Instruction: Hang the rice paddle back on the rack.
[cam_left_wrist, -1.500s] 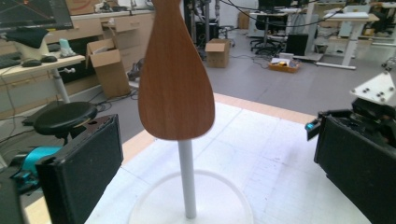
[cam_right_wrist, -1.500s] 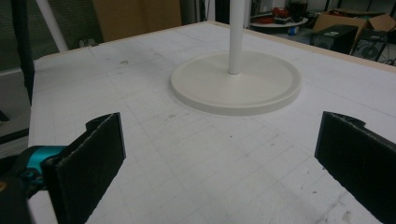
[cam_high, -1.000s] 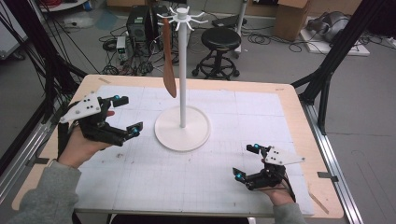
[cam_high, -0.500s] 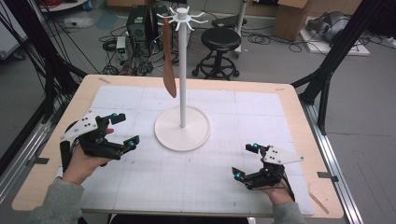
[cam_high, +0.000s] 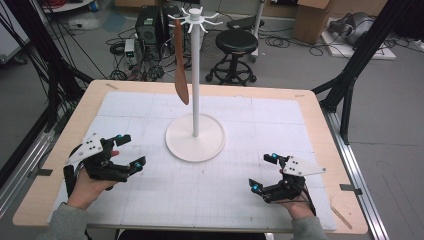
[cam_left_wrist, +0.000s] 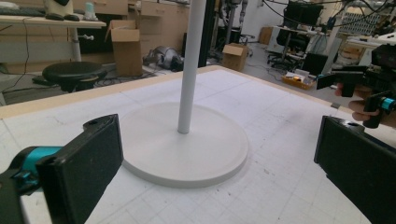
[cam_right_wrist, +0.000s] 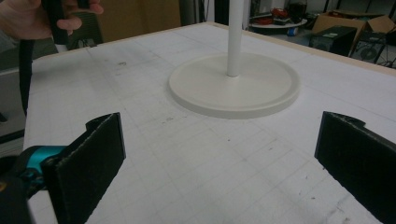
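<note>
Hanging from a hook at the top of the white stand (cam_high: 195, 135), the wooden spatula (cam_high: 180, 65) dangles blade down beside the pole, well apart from both tools. It looks light, stiff and smooth, so it would likely swing at a touch; the flat blade or lower handle seems the best place to pinch it. The left gripper (cam_high: 126, 151) and right gripper (cam_high: 264, 172) rest low over the table (cam_high: 310, 107), jaws spread wide, holding nothing.
</note>
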